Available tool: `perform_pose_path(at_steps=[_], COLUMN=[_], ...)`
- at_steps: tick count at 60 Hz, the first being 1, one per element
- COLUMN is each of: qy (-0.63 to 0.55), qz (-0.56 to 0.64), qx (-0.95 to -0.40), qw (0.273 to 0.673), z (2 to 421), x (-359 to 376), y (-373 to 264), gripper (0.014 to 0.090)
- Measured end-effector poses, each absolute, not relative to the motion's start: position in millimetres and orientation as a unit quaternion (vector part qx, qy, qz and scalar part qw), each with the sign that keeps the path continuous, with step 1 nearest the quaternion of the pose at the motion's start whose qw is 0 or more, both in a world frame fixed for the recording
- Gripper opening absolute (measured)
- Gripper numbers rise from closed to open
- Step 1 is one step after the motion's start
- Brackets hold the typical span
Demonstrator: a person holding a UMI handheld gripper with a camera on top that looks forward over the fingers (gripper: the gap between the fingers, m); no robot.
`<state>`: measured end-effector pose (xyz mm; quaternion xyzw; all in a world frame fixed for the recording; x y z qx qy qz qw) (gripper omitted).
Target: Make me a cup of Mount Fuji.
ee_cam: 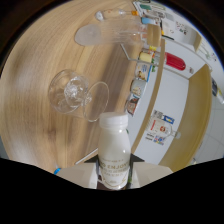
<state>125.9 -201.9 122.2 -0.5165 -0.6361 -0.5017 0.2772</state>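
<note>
One milk bottle clamped between fingers, base hidden; clear stemmed glass beyond on wooden table.

A small white milk bottle with a white cap and a printed label is seen pinched between the gripper fingers. Just beyond it, a clear stemmed glass is seen above the wooden tabletop, looking empty. Further off, a clear plastic cup is seen too.
</note>
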Motion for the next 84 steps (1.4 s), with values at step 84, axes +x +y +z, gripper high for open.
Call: perform_pose_path(at_steps=[84], qy=[-0.038], qz=[0.04], qx=[-0.838], qw=[0.543], z=[58.3], x=[137.6], y=[-215.4], gripper=[0.0492])
